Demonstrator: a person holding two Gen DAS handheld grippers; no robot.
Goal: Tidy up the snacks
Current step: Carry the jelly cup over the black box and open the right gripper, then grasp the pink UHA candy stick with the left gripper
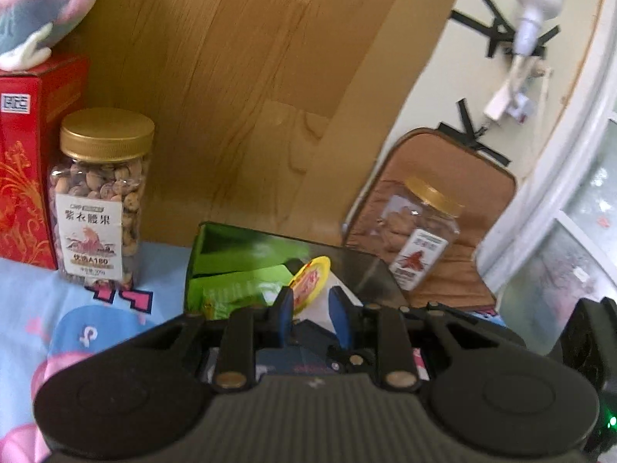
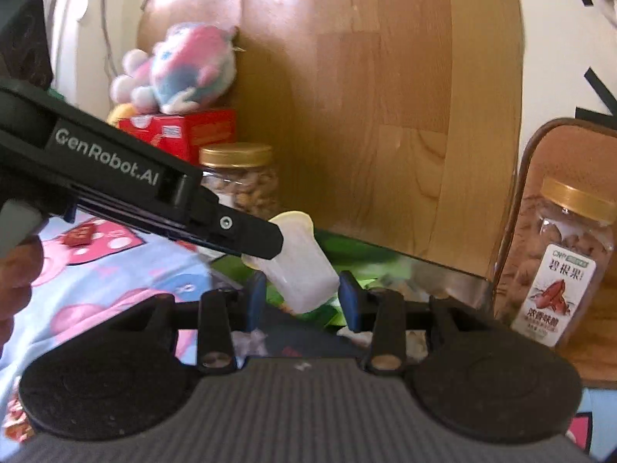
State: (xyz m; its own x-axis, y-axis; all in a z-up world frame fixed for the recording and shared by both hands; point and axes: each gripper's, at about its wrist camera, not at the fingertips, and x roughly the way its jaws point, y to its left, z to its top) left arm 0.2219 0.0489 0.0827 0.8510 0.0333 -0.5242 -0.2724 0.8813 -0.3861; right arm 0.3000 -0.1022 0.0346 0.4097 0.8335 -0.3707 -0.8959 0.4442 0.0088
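A small white jelly cup [image 2: 304,274] with a yellow lid [image 1: 310,279] hangs tilted above a dark box with green lining [image 1: 231,258]. My left gripper [image 1: 312,308] is shut on the lid's rim. In the right wrist view it reaches in from the left [image 2: 270,243]. My right gripper [image 2: 302,303] has the cup's body between its blue pads, which press on both sides. A gold-lidded jar of nuts [image 1: 102,196] stands to the left of the box. A second such jar [image 2: 563,266] stands to its right.
A red carton [image 1: 27,162] with a plush toy [image 2: 181,69] on top stands behind the left jar. A wooden board [image 1: 250,77] rises behind the box. The right jar stands in front of a brown cushion [image 1: 455,193]. A blue cartoon sheet [image 2: 115,270] covers the surface. A hand [image 2: 15,281] shows at the left edge.
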